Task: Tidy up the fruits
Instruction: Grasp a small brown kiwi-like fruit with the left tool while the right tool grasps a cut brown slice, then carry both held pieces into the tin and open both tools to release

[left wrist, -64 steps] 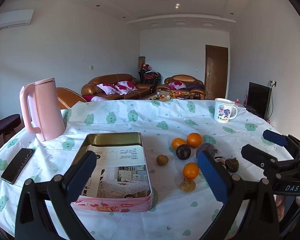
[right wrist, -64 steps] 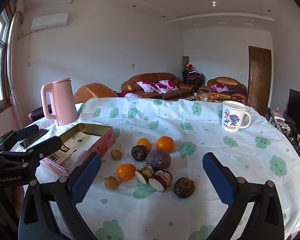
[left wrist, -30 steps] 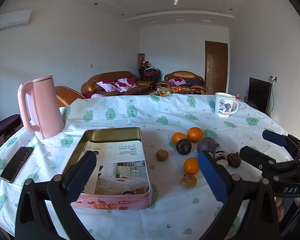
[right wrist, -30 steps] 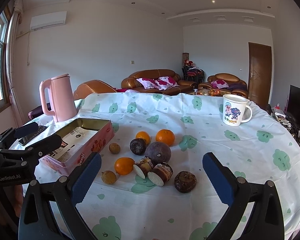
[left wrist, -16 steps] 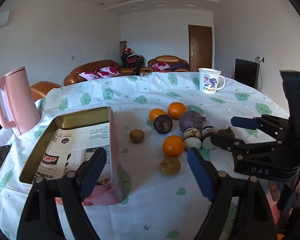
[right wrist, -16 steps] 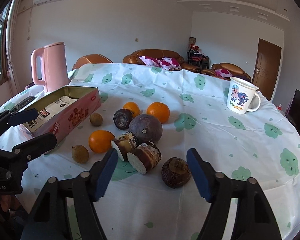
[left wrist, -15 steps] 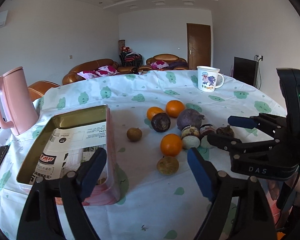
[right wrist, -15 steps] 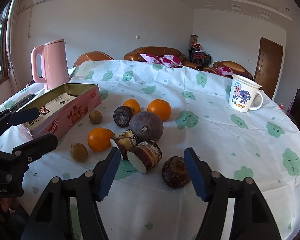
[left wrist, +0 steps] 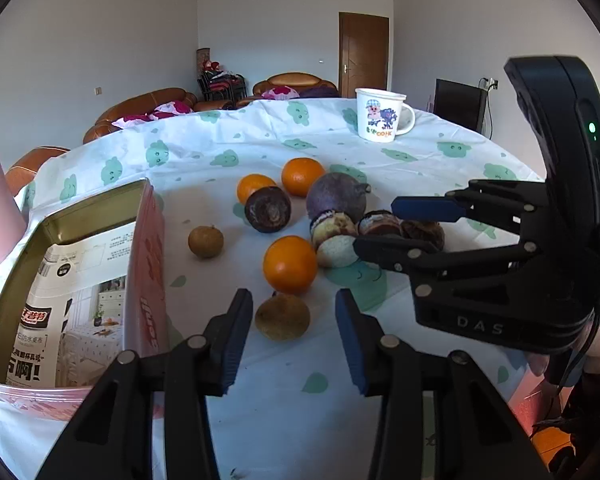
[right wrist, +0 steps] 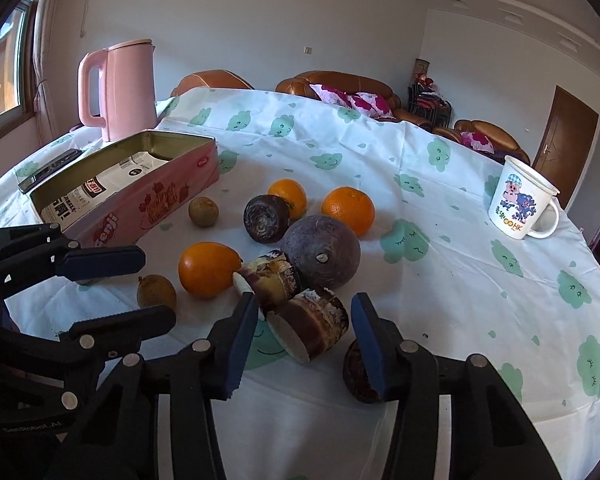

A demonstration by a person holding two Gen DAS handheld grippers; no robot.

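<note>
Two grippers low over scattered fruit, left gripper (left wrist: 294, 334) parted, small brown fruit (left wrist: 282, 317) between its fingertips, right gripper (right wrist: 306, 340) parted around cut taro piece (right wrist: 308, 330), pink tin (left wrist: 80, 272) left of both.

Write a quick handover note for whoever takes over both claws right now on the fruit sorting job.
Left claw: open, holding nothing, straddling the small brown fruit nearest the table edge.
Right claw: open, holding nothing, framing the cut brown-skinned piece.
Pink tin: open on the left, only a printed leaflet inside.
Fruit: three oranges and the dark and brown pieces all lie loose on the cloth beside the tin.
Done: nothing is in the tin yet.
Left: probably close on each piece and move everything across.
</note>
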